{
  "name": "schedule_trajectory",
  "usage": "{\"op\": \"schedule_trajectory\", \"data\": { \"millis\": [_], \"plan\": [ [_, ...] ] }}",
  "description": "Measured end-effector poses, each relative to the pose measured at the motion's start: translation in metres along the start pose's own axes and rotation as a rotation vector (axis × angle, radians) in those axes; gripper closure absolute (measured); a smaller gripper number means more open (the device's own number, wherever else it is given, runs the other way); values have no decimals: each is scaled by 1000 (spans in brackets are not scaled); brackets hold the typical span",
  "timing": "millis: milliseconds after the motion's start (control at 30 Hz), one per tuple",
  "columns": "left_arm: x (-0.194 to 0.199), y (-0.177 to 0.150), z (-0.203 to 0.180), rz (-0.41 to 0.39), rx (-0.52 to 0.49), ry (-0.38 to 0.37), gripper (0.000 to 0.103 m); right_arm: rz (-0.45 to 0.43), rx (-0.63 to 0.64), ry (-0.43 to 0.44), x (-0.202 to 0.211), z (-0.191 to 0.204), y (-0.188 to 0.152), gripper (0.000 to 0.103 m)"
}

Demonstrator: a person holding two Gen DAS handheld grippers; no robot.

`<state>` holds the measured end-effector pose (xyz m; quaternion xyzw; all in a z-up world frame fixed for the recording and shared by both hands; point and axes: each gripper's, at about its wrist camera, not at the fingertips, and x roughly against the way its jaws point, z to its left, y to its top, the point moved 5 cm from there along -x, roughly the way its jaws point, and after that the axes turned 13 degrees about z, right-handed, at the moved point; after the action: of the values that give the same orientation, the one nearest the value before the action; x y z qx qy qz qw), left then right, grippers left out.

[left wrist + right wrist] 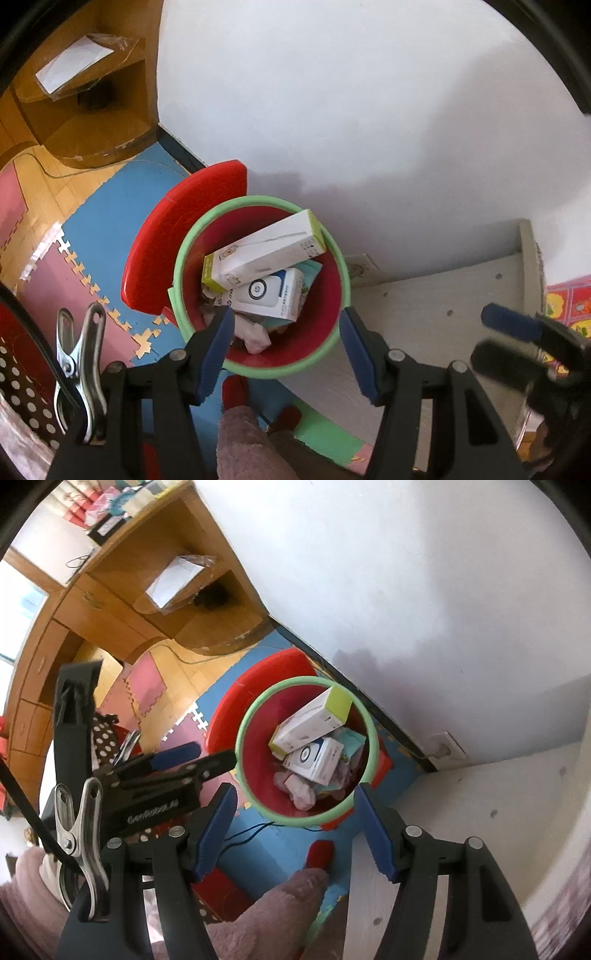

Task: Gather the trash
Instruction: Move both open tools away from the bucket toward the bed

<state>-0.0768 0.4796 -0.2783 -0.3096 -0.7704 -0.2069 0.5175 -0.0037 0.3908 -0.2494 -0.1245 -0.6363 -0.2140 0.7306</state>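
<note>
Below the left claw (286, 343) and just ahead of its empty, wide-spread jaws stands the red bin (258, 360), mouth up against the wall so trash drops straight in. The right claw (291, 821) hangs over it too, equally wide and empty. Inside, the long white box (264, 254) leans on the rim, its long axis slanting toward the wall, over a smaller box (271, 293) and crumpled tissue (255, 334).

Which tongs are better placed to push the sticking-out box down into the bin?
Probably the left tongs. They hang open and empty almost straight over the red bin, nearest the long white box. The right tongs, also open, sit further towards the white board.
</note>
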Motion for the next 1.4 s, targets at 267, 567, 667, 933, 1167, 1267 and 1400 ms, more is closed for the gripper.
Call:
{"op": "schedule_trajectory", "data": {
  "millis": [267, 567, 667, 933, 1167, 1267, 1400],
  "plan": [
    [36, -22, -32, -50, -51, 13, 42, -90, 19, 57, 36, 12, -46, 35],
    [89, -55, -80, -116, -86, 31, 42, -196, 37, 121, 94, 12, -102, 35],
    [103, -68, -100, -130, -114, 57, 42, -238, 32, 160, 115, 7, -122, 35],
    [121, -109, -159, -162, -175, 87, 42, -333, 24, 178, 158, -14, -177, 35],
    [115, -141, -203, -159, -183, 74, 42, -366, -11, 200, 179, -49, -227, 35],
    [112, -155, -224, -164, -190, 78, 42, -378, -22, 202, 187, -65, -244, 35],
    [106, -173, -252, -168, -202, 83, 42, -397, -40, 203, 199, -90, -274, 35]
  ]
}}
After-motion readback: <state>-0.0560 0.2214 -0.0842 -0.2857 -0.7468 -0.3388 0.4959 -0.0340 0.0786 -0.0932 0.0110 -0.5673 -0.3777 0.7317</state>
